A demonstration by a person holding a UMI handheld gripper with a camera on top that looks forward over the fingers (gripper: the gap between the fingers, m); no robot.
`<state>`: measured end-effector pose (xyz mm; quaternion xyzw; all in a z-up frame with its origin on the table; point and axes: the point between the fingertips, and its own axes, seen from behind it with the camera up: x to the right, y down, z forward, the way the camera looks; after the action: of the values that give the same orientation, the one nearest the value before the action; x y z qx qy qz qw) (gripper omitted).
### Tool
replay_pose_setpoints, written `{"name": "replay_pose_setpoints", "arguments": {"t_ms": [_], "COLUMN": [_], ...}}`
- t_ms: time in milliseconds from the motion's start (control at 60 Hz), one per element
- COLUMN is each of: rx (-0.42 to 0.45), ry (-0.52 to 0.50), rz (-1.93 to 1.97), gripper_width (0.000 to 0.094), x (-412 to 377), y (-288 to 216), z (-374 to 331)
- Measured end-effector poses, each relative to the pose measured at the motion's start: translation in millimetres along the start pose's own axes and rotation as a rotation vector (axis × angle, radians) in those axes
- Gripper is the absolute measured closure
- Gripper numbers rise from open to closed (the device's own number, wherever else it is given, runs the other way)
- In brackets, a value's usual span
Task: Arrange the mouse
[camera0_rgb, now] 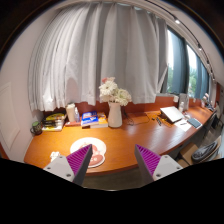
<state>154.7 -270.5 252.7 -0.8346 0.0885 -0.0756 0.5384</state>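
Note:
My gripper [113, 152] is open and empty, held above the near edge of a long wooden desk [120, 140]. Its purple pads [80, 158] stand wide apart. I cannot make out a mouse. A round white disc with a pink print [84, 148] lies on the desk just beyond the left finger, partly hidden by it. An open laptop [174, 114] sits at the desk's far right end.
A white vase of pale flowers [115, 104] stands mid-desk at the back. Books and small items [62, 120] and a blue box [93, 119] lie at the back left. White curtains [100, 60] hang behind, with windows to the right. Bare wood lies ahead of the fingers.

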Motion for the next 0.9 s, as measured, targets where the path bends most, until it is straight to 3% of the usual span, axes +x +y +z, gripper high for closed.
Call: {"name": "replay_pose_setpoints", "arguments": {"t_ms": [117, 133, 167, 250, 450, 650, 900], "rx": [-0.045, -0.053, -0.077, -0.151, -0.286, -0.357, -0.377], "ry": [-0.034, -0.045, -0.063, -0.114, -0.261, -0.356, -0.350], "rz": [0.012, 0.018, 0.003, -0.016, -0.067, -0.121, -0.151], "gripper_width": [0.0086, 0.0087, 0.0086, 0.0086, 0.0084, 0.0074, 0.0078], "x": [-23.7, -29.5, -38.9, -76.1, -184.8, -277.1, -339.5], "y": [50.4, 36.5, 78.5, 127.6, 199.6, 226.2, 211.9], "z": [5.5, -1.1, 6.7, 12.8, 31.0, 77.4, 153.0]}}
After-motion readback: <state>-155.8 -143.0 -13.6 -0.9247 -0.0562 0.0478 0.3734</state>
